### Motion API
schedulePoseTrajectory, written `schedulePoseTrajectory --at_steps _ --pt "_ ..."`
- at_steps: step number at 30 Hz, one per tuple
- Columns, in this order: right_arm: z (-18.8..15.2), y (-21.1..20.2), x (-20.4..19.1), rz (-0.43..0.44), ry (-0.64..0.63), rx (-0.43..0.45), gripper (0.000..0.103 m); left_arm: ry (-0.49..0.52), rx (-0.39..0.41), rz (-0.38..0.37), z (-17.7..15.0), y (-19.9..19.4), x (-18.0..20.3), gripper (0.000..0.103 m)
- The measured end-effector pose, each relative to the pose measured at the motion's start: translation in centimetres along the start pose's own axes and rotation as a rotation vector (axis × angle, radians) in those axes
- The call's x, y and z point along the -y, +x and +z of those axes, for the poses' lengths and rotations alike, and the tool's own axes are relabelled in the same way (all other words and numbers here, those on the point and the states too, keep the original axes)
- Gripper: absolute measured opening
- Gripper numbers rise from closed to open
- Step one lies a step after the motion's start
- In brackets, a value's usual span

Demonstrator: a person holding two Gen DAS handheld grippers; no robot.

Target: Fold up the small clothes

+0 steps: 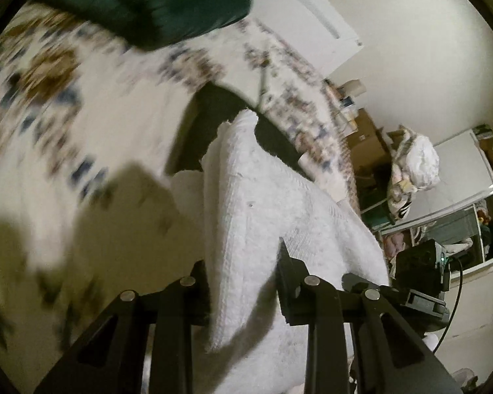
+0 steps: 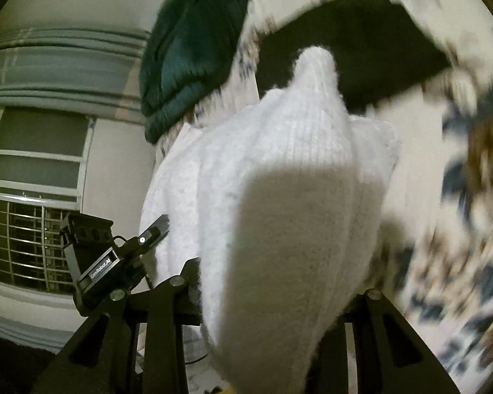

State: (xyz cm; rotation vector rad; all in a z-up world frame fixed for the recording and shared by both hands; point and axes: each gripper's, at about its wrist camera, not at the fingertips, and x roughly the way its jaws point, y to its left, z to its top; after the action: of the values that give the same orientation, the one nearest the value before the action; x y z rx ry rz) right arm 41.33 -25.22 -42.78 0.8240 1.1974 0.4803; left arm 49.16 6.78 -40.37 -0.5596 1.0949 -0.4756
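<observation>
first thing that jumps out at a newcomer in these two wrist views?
The white knitted garment, filling the centre of both views, pinched by the left gripper and the right gripper and hanging above the floral bedspread. Behind it a black cloth lies flat on the spread, with a dark green folded garment further back.

The left tool is pinching a fold of the white knitted cloth, which is hanging above a blurred floral-printed bedsheet with a dark green ribbed garment lying farther off.
</observation>
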Motion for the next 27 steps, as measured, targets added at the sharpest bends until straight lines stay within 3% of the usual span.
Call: schedulePoseTrajectory --at_steps 6,10,14,17,22,27 --pt "12.4 -2.2 -0.5 -0.023 -0.059 0.097 0.036 0.048 0.055 -0.035 8.9 6.5 3.2 0.025" --pt "20.1 -0.9 1.5 -0.032 -0.058 0.121 0.036 0.069 0.068 -0.009 13.5 11.9 3.4 0.025" --pt "24.9 3.0 4.9 -0.052 -0.033 0.093 0.036 0.072 0.028 0.037 14.8 16.9 1.5 0.025" --pt "26.0 5.9 8.4 -0.100 -0.002 0.043 0.036 0.089 -0.036 0.092 14.4 20.4 0.0 0.026" --pt "27.4 7.2 9.7 -0.124 -0.009 -0.020 0.038 0.153 -0.041 0.134 13.8 20.4 0.5 0.032" --pt "27.4 6.9 7.5 -0.295 -0.046 -0.051 0.059 0.250 -0.005 0.315 12.9 18.5 2.9 0.033"
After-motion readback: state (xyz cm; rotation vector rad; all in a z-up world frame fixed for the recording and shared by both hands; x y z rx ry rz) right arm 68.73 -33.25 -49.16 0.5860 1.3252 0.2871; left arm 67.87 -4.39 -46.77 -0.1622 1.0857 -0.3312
